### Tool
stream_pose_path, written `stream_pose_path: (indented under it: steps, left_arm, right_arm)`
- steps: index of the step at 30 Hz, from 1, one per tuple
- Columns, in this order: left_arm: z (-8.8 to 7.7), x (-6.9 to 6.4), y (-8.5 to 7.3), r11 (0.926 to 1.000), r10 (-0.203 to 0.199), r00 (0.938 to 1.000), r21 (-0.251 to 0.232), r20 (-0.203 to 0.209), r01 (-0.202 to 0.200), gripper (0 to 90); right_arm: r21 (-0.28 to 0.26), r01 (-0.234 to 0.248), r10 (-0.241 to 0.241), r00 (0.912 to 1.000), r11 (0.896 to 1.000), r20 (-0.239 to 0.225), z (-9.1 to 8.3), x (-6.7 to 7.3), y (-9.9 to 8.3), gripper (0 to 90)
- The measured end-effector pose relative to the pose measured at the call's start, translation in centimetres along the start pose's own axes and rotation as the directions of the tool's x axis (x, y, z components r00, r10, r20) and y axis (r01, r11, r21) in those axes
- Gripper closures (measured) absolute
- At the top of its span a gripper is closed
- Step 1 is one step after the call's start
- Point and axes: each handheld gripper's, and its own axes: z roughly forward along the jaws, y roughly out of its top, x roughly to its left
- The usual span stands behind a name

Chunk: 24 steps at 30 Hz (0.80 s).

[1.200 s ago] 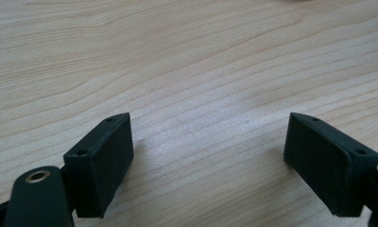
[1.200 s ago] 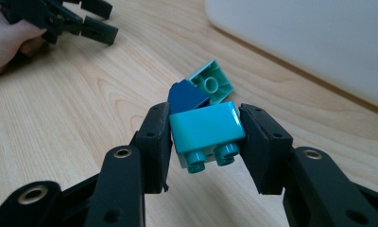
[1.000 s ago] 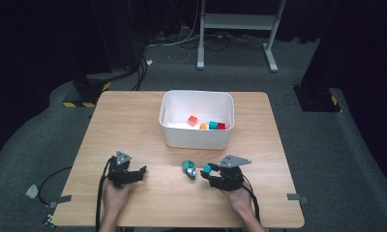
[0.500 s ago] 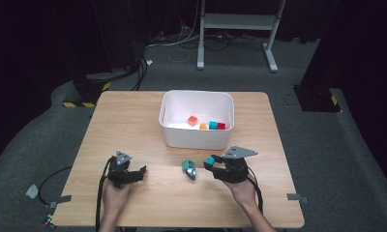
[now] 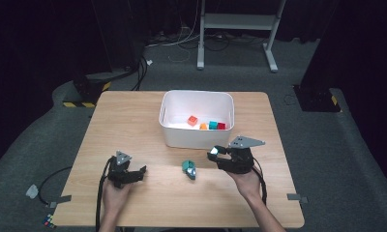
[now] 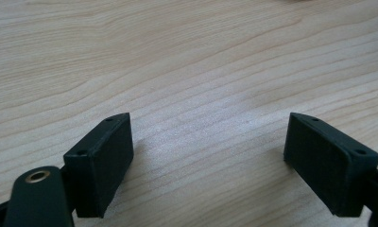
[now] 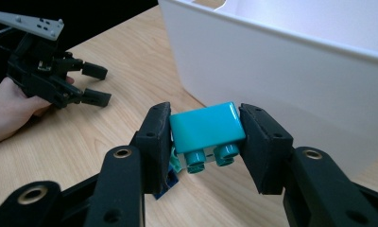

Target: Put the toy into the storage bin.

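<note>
My right gripper [image 7: 204,132] is shut on a teal brick [image 7: 207,127], its studs pointing toward the camera, held above the table just in front of the white bin [image 7: 291,75]. In the high view the right gripper [image 5: 216,155] hovers near the bin's front wall [image 5: 196,137], and a small heap of teal and blue bricks [image 5: 188,169] lies on the table to its left. Inside the bin lie orange, teal and red bricks [image 5: 207,123]. My left gripper [image 5: 139,172] rests open on the wood at the front left, its jaws wide apart over bare table [image 6: 201,118].
The wooden table [image 5: 133,121] stands on dark carpet. Cables trail from both grippers off the front edge. A white metal stand [image 5: 235,29] sits on the floor behind the table, with dark equipment at both sides.
My right gripper has lifted the teal brick off the table and moved up toward the bin. The left gripper has stayed where it was.
</note>
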Motion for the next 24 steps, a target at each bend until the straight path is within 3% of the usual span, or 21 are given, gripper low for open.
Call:
stream_pose_path:
  steps: [24]
  left_arm:
    - [0.0, 0.0, 0.0, 1.0, 0.0, 1.0, 0.0, 0.0, 0.0, 16.6]
  right_arm:
    - [-0.026, 0.01, -0.01, 0.9999, 1.0, 0.002, -1.1, -1.1, 5.1, 55.6]
